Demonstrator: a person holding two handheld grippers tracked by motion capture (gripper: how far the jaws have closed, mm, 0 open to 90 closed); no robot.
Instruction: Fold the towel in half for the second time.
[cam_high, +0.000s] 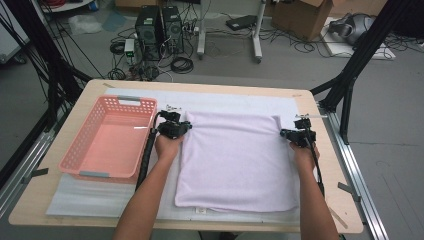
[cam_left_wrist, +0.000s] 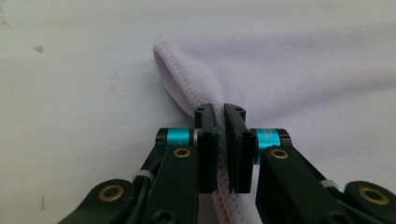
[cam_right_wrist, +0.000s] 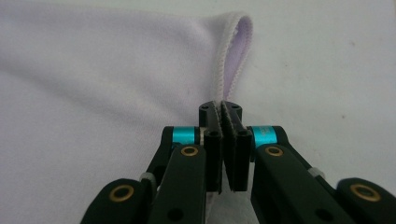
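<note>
A pale lilac towel (cam_high: 235, 160) lies spread flat on the white mat in the middle of the table. At the towel's far left corner my left gripper (cam_high: 181, 128) pinches the hemmed edge; in the left gripper view the towel (cam_left_wrist: 289, 70) runs up between the jaws of the left gripper (cam_left_wrist: 220, 112), which are pressed together on the fabric. My right gripper (cam_high: 286, 133) holds the far right corner the same way. The right gripper (cam_right_wrist: 220, 109) has its jaws clamped on the folded hem of the towel (cam_right_wrist: 93, 74).
A pink plastic basket (cam_high: 110, 137) stands on the table's left side, beside my left hand. A white mat (cam_high: 80, 197) covers the wooden tabletop under the towel. Beyond the table are computer towers (cam_high: 160, 30), cables and a cardboard box (cam_high: 305, 17) on the floor.
</note>
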